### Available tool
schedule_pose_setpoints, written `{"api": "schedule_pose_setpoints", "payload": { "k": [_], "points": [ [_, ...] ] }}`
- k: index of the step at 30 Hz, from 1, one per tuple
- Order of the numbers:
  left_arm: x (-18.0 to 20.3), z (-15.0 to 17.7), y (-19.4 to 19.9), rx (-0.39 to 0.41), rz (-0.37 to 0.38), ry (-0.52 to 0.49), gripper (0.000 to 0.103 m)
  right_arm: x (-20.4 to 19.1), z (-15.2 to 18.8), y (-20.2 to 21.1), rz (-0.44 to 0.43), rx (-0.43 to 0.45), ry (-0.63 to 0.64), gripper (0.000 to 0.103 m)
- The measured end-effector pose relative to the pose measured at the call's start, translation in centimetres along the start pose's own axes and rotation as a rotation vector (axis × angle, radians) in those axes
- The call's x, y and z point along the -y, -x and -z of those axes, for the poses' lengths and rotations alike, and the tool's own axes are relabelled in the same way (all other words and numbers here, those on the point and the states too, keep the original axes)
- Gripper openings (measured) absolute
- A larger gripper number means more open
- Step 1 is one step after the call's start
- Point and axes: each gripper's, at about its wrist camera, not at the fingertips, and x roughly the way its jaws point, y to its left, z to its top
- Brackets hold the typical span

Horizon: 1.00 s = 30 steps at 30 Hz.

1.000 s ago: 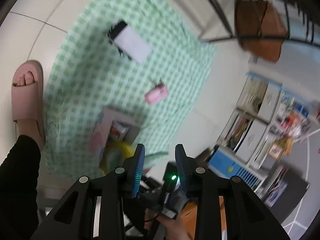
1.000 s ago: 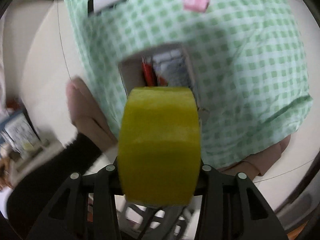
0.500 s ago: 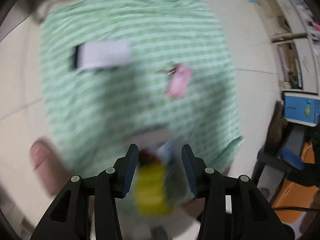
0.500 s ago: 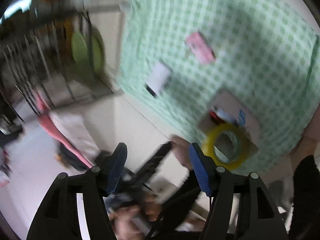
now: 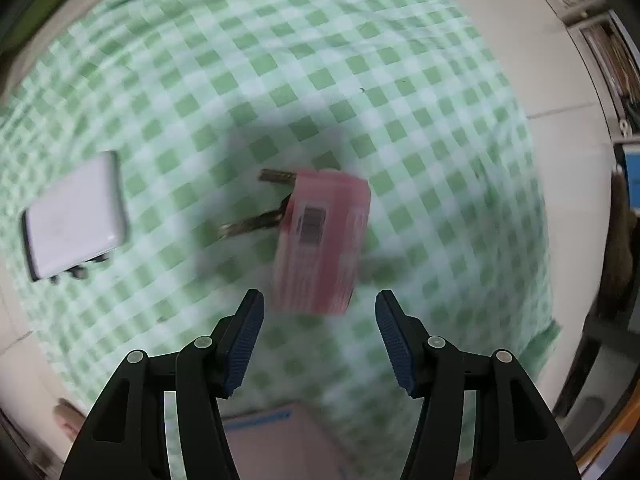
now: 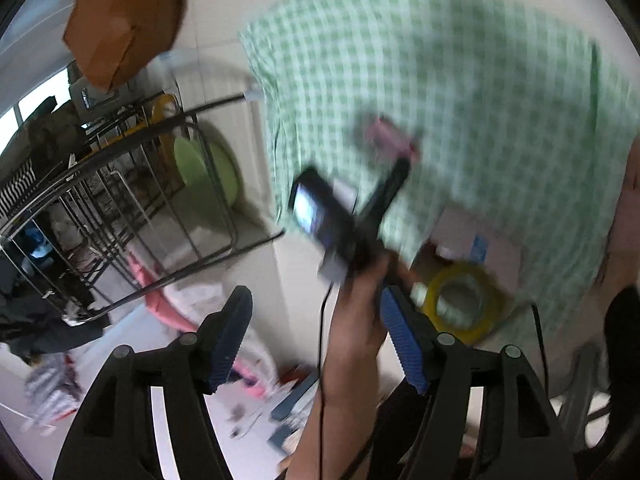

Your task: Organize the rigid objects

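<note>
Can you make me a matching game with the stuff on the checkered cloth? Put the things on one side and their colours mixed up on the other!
Things:
1. small box with the keys
2. roll of tape
3. flat device
4. gripper pads

Colours:
A. yellow
B. blue
C. pink
D. white

Pairs: 1-C, 2-A, 3-D, 4-B

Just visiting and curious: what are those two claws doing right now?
Left gripper open above pink box. Right gripper open, empty. Yellow tape roll lies in cardboard box.
</note>
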Motion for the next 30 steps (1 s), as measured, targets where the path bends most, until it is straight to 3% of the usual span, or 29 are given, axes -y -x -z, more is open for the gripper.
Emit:
{"api": "schedule_pose_setpoints", "payload": {
  "k": [3, 5, 6, 10, 13, 17, 20, 23, 26, 28, 29, 30],
  "points": [
    [-0.1, -0.5, -2.1, -0.024, -0.079, 0.005, 0.056, -0.4, 0.8, -0.5, -0.002, -0.031, 0.023, 0.069],
    [-0.7, -0.5, -3.0, -0.055, -0.053, 0.031, 0.049, -0.6, 1.0, -0.5, -0.003, -0.037, 0.042, 0.069],
    [-0.8, -0.5, -3.0, -0.047, -0.046, 0.040, 0.038, -0.6, 1.0, -0.5, -0.006, -0.036, 0.044, 0.069],
    [-1.5, 0.1, -2.3, -0.084, -0.021, 0.070, 0.034, 0.1, 0.8, 0.8, -0.015, 0.002, 0.020, 0.069],
    [-2.0, 1.4, 1.0, -0.046, 0.104, 0.050, 0.034, 0.1, 0.0, 1.8, -0.003, 0.058, 0.018, 0.069],
    [-2.2, 5.3, 8.5, -0.022, 0.287, -0.060, 0.034, -1.1, -0.1, 2.2, 0.022, 0.098, 0.067, 0.069],
    [-2.1, 9.6, 14.9, -0.030, 0.371, -0.154, 0.034, -3.0, 0.8, 0.2, 0.089, 0.023, 0.179, 0.069],
    [-2.1, 14.1, 20.1, -0.052, 0.428, -0.202, 0.034, -4.9, 2.6, -3.1, 0.174, -0.105, 0.339, 0.069],
    [-2.6, 17.1, 23.5, -0.035, 0.492, -0.200, 0.034, -6.0, 4.9, -6.2, 0.238, -0.189, 0.476, 0.069],
    [-3.5, 18.8, 24.6, -0.009, 0.571, -0.155, 0.034, -5.6, 6.4, -9.0, 0.268, -0.264, 0.514, 0.075],
    [-3.9, 19.1, 24.7, -0.005, 0.580, -0.132, 0.034, -5.1, 6.6, -9.9, 0.268, -0.286, 0.510, 0.071],
    [-4.4, 19.4, 24.5, -0.003, 0.554, -0.094, 0.035, -4.5, 6.8, -10.3, 0.262, -0.289, 0.495, 0.058]
  ]
}}
